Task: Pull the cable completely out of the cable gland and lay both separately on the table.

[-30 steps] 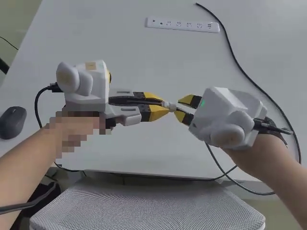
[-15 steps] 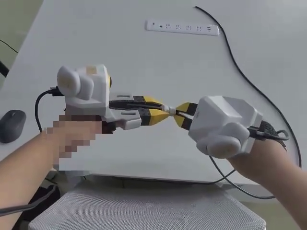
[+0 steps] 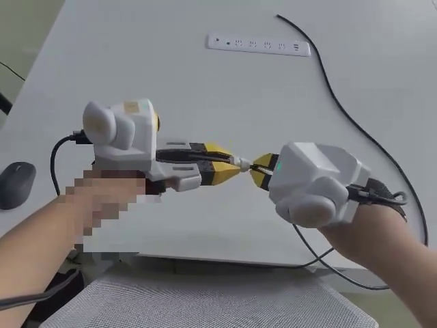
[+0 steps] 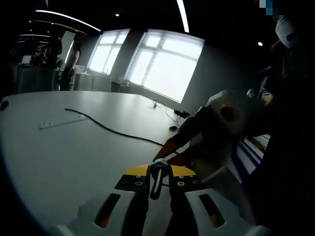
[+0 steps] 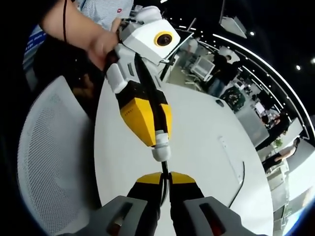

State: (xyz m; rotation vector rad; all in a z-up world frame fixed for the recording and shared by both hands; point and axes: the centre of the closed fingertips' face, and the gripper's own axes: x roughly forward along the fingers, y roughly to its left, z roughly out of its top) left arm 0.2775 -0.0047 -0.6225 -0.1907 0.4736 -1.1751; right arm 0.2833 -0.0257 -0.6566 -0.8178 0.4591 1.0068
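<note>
The white cable gland [image 3: 240, 164] is held in the air above the near edge of the counter [image 3: 205, 96], pinched at the yellow tips of the left gripper [image 3: 233, 166]. The black cable [image 5: 164, 177] comes out of the gland's right end. Just right of the gland, the right gripper [image 3: 257, 169] is clamped on this cable. The two grippers point tip to tip, close together. A power strip [image 3: 258, 45] lies at the far side of the counter, and a mouse [image 3: 15, 183] at the left.
</note>
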